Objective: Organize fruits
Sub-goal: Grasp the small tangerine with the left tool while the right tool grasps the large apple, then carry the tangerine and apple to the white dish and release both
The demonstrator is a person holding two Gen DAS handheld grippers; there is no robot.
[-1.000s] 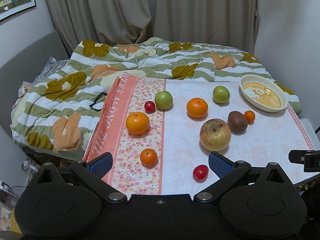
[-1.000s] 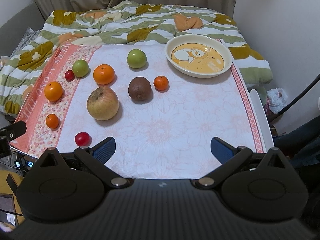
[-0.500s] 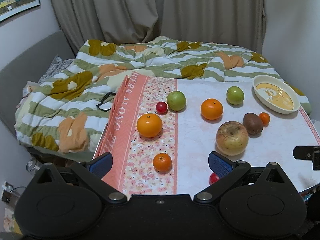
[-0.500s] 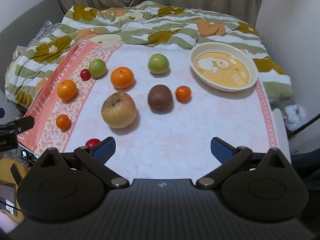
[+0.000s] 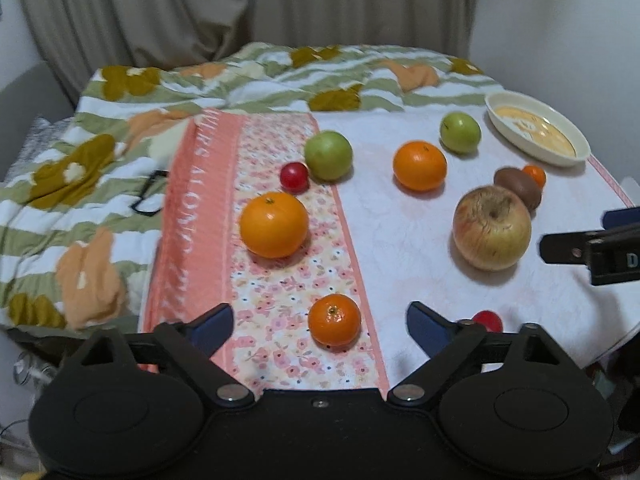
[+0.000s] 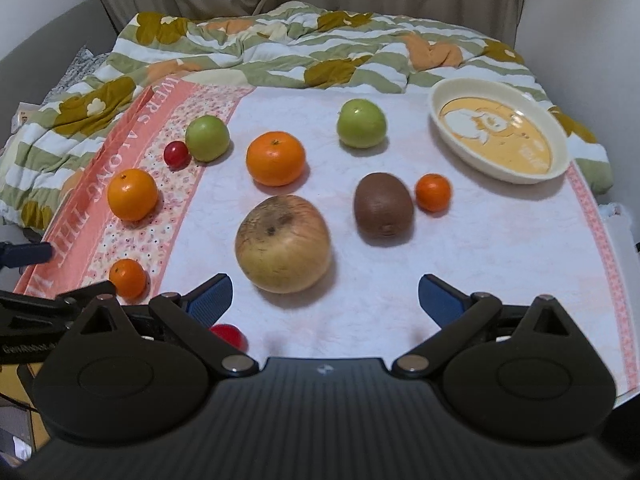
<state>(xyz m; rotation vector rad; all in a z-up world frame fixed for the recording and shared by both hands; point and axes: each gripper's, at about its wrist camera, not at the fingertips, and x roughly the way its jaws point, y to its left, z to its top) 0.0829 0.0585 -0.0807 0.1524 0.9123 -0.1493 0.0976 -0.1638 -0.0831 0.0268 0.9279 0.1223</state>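
Several fruits lie on a cloth-covered table. A big yellow-red apple (image 6: 283, 243) sits just ahead of my open, empty right gripper (image 6: 325, 298). A kiwi (image 6: 383, 205) and a small mandarin (image 6: 433, 192) lie beyond it, near an empty cream dish (image 6: 500, 136) at the far right. My left gripper (image 5: 320, 326) is open and empty, with a small mandarin (image 5: 334, 325) between its fingers. Beyond are an orange (image 5: 274, 224), a cherry tomato (image 5: 294, 176), two green apples (image 5: 328, 155) and another orange (image 5: 419, 165). A second cherry tomato (image 5: 486, 320) lies by the right finger.
A bed with a green, white and orange quilt (image 6: 248, 48) lies behind and left of the table. Curtains (image 5: 240, 4) hang at the back, and a wall (image 6: 592, 32) closes the right side. The table's right edge (image 6: 612, 248) is near the dish.
Both grippers have moved forward and lower toward the table. The fruits look larger and nearer; the small mandarin is now between my left fingers. No fruit has moved.
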